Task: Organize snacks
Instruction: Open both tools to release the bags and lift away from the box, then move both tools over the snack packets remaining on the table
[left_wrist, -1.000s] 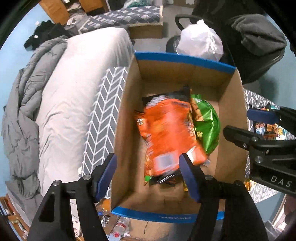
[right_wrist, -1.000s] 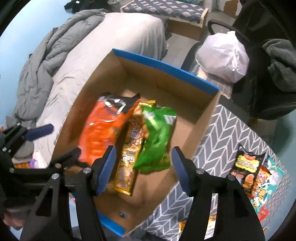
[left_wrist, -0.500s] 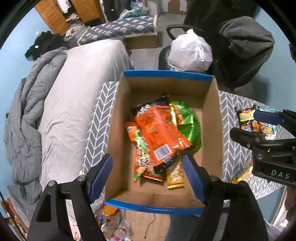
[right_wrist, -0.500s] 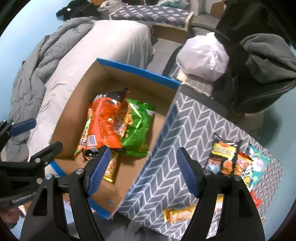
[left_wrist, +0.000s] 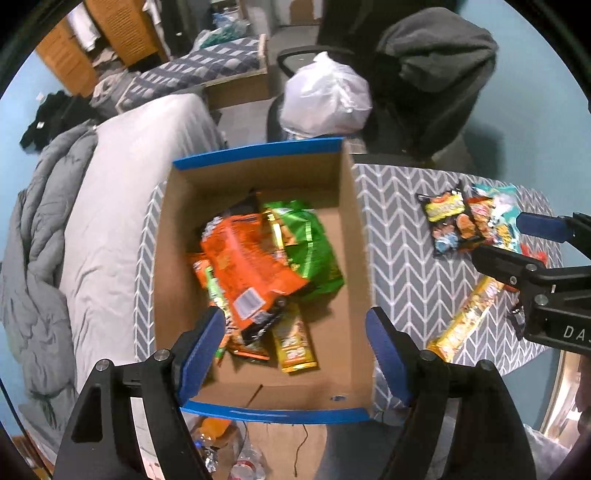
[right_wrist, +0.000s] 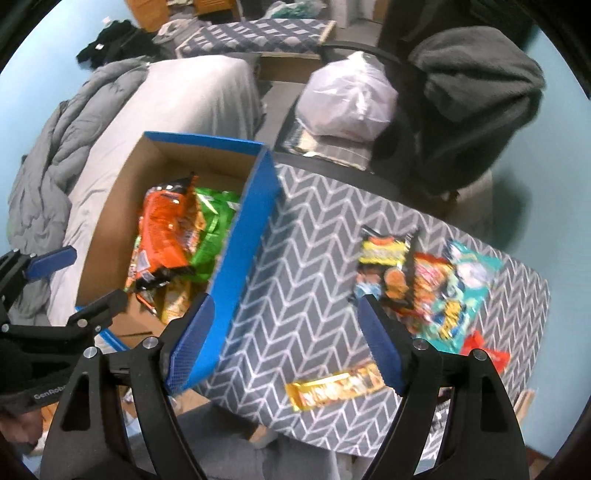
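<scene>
Snack packets (left_wrist: 258, 258) overlap in the cardboard box (left_wrist: 354, 236), lower ones half hidden, under the empty, wide-apart left gripper (left_wrist: 295, 347). Right gripper (right_wrist: 284, 343), jaws opening and empty, hangs over the blurred yellow bar (right_wrist: 336, 391).

The walls (left_wrist: 524, 96) are light blue. A bed (left_wrist: 122, 192) with a crumpled gray blanket (left_wrist: 33, 229) stands on the left. A black office chair (right_wrist: 461, 110) holds a white plastic bag (right_wrist: 347, 103).
</scene>
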